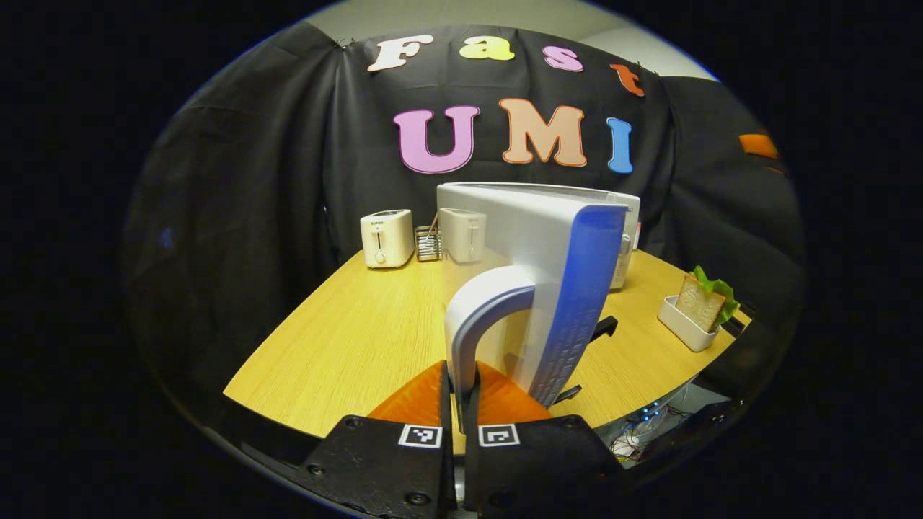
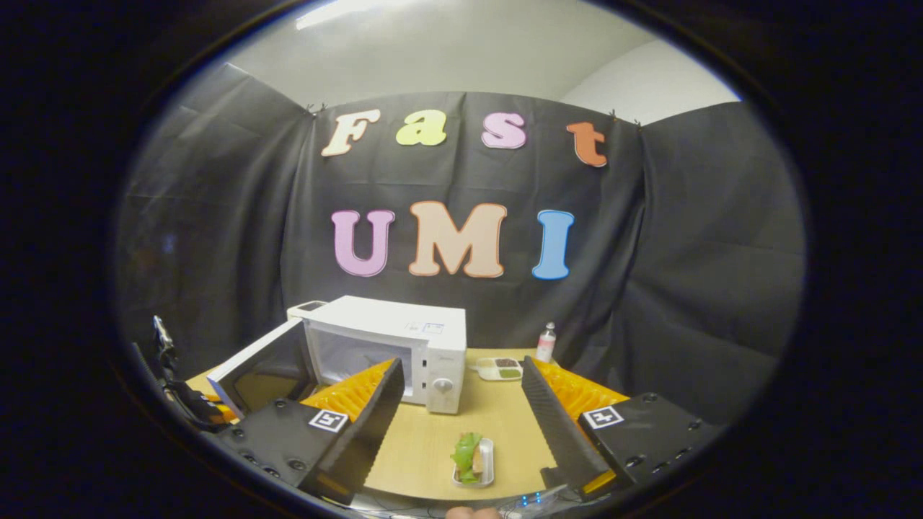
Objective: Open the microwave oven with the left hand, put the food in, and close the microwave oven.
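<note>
Setting: a staged recording booth, not a real kitchen. Black cloth (image 2: 216,216) drapes the back and sides, with plain wall and ceiling (image 2: 469,50) above. Kitchen props sit on a wooden surface (image 1: 346,339): microwave (image 2: 404,339), two toasters (image 1: 387,238), a sandwich tray (image 1: 689,324). Loose cables (image 1: 634,440) hang below its edge.

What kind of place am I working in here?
Probably a staged kitchen corner in a demo booth, not a real home: a wooden table carries a microwave oven, a toaster and a sandwich in a small tray, with black cloth behind.
</note>
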### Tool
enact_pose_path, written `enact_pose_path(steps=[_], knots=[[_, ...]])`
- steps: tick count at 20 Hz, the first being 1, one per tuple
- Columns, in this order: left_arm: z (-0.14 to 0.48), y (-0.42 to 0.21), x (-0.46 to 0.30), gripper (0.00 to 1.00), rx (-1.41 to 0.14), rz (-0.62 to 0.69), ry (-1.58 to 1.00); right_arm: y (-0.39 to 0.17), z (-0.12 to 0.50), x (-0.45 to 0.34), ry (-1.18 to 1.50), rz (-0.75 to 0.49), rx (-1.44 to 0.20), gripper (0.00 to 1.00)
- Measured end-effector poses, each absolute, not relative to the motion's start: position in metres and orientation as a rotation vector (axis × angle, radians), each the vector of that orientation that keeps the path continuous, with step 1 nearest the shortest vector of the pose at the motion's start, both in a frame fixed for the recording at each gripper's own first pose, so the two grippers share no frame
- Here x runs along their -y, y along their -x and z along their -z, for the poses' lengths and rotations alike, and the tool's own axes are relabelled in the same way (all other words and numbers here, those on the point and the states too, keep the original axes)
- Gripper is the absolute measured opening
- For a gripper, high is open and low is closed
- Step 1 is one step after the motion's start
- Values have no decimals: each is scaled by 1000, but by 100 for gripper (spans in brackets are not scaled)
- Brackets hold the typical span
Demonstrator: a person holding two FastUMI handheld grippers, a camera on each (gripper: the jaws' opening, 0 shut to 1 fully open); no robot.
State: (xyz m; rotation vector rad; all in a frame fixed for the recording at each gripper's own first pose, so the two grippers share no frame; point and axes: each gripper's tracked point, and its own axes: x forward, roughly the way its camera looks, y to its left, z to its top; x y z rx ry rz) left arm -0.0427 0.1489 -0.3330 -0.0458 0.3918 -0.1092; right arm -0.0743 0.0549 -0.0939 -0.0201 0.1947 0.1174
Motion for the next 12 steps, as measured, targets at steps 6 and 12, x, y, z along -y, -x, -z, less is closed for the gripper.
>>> enact_pose_path(steps=[6, 12], knots=[[336, 40, -154, 51, -410, 94, 0, 68, 131, -55, 30, -131, -264, 100], [334, 42, -151, 88, -417, 69, -8, 54, 159, -47, 12, -118, -319, 98]])
